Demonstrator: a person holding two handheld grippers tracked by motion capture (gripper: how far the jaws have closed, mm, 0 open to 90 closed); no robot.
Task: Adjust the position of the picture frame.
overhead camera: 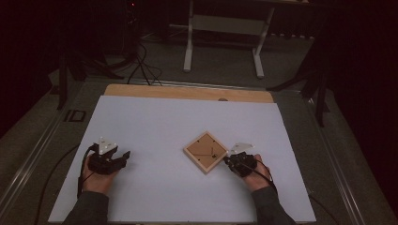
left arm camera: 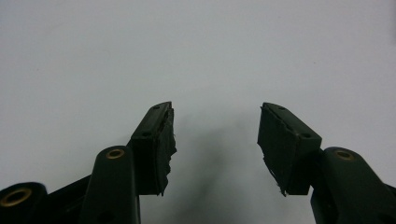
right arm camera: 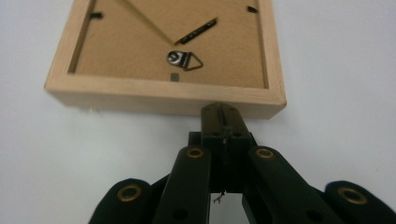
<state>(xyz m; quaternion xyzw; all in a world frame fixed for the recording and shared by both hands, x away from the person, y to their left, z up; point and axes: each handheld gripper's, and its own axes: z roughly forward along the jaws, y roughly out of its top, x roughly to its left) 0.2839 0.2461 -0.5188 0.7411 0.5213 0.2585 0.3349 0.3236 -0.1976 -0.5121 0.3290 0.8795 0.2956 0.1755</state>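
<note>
The left gripper point(overhead camera: 123, 156) is resting on the white board point(overhead camera: 155, 122) with jaws spread wide, gripping nothing. The right gripper point(right arm camera: 223, 112) is pressing its closed jaws against the edge of one wooden frame point(right arm camera: 159, 88), lying back-up mid-board. Both hands are lying low near the front.

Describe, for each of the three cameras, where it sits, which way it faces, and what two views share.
High view: above the person's side, looking forward and down on the table; both hands and sleeves show.
Left gripper view: rides the left gripper, facing bare white surface between spread fingers.
Right gripper view: rides the right gripper, fingers together at the wooden frame.
Shared: high and right gripper views both show the frame's back.
</note>
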